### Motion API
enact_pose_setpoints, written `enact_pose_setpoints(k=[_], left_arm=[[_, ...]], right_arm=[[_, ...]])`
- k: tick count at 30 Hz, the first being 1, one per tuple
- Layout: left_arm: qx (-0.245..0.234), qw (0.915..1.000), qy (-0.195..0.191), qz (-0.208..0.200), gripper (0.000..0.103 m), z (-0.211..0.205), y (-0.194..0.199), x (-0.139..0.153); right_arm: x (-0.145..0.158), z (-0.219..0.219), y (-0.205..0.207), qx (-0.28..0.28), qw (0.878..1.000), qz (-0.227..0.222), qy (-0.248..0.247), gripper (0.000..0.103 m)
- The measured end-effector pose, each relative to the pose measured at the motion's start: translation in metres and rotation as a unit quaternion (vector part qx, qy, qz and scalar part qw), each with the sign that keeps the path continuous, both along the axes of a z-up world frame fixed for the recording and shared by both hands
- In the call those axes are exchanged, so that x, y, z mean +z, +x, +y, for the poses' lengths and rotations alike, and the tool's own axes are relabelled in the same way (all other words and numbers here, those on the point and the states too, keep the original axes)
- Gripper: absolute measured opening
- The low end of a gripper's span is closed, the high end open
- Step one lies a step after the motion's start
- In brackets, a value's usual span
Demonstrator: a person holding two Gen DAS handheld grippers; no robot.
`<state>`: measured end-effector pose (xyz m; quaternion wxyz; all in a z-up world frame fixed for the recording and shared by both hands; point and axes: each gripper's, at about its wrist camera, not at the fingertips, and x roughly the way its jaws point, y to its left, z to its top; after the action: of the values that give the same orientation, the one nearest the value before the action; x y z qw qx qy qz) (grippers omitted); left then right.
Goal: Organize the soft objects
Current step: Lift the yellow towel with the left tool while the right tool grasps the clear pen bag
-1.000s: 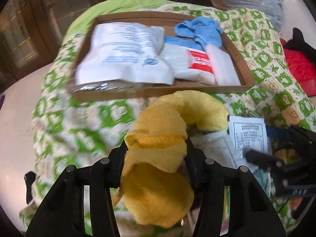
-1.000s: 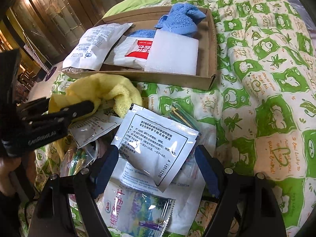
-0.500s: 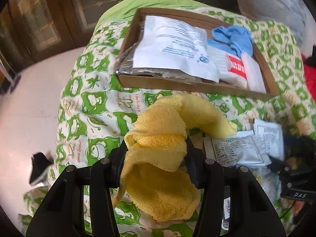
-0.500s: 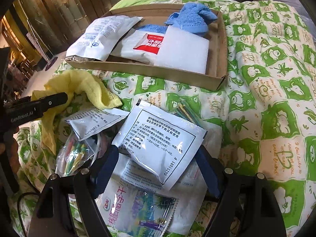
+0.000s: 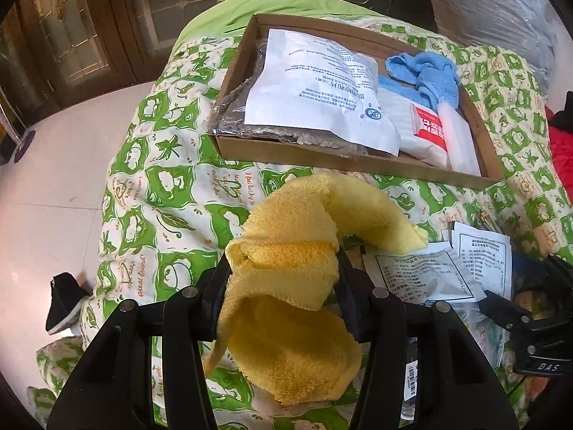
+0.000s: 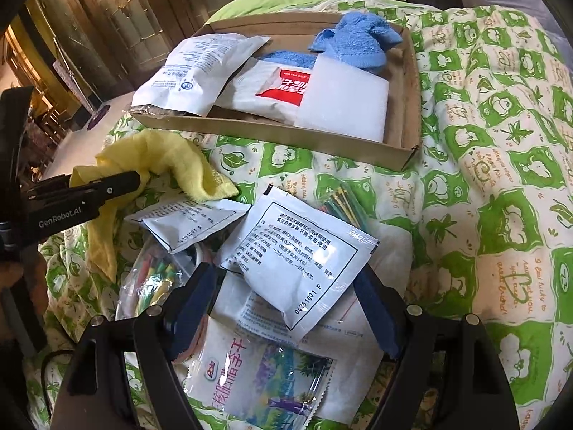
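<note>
My left gripper (image 5: 283,265) is shut on a bunched yellow towel (image 5: 293,344), which hangs over and below the fingers above the quilt. From the right wrist view the same towel (image 6: 168,157) droops off the left gripper (image 6: 89,193). My right gripper (image 6: 286,274) holds a white printed sachet (image 6: 301,254) across its width, both pads against its edges, above a heap of packets. The cardboard tray (image 5: 358,165) behind holds a blue towel (image 5: 426,75), a large white pouch (image 5: 322,96), a red-labelled pack (image 5: 426,132) and a white foam pad (image 6: 343,104).
Loose items lie on the green-and-cream quilt (image 6: 501,179): a second white sachet (image 6: 189,222), a bag of coloured sticks (image 6: 154,276), a colourful printed packet (image 6: 265,372). Tiled floor (image 5: 46,186) and a dark shoe (image 5: 64,301) are at the left. A plastic-wrapped bundle (image 5: 494,10) sits far right.
My left gripper has swung left and rolled with the yellow towel, drawing it off the packet heap. The right gripper and its sachet have kept still.
</note>
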<state>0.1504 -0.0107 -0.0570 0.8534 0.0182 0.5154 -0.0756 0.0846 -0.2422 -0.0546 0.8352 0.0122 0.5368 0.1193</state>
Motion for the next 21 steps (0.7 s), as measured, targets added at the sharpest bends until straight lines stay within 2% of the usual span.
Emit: enact_pose_setpoints(k=[5, 9, 13, 18, 21], left_arm=[[0.000, 1.0000, -0.006, -0.003, 0.051, 0.002, 0.000, 0.003], [-0.001, 1.0000, -0.007, -0.004, 0.051, 0.002, 0.000, 0.004], [-0.001, 0.9998, -0.016, -0.009, 0.051, 0.003, 0.000, 0.008], [-0.002, 0.9996, -0.025, -0.013, 0.051, 0.005, -0.001, 0.011], [-0.003, 0.9995, -0.028, -0.013, 0.051, 0.005, -0.002, 0.011]], right_arm=[[0.017, 0.006, -0.014, -0.006, 1.000, -0.009, 0.016, 0.080], [0.023, 0.030, -0.028, 0.009, 0.999, 0.013, 0.028, 0.079], [0.017, 0.054, -0.031, 0.012, 0.998, 0.052, 0.020, 0.067], [0.014, 0.071, -0.029, 0.006, 0.998, 0.067, 0.010, 0.059], [0.011, 0.085, -0.027, 0.006, 0.997, 0.074, 0.007, 0.058]])
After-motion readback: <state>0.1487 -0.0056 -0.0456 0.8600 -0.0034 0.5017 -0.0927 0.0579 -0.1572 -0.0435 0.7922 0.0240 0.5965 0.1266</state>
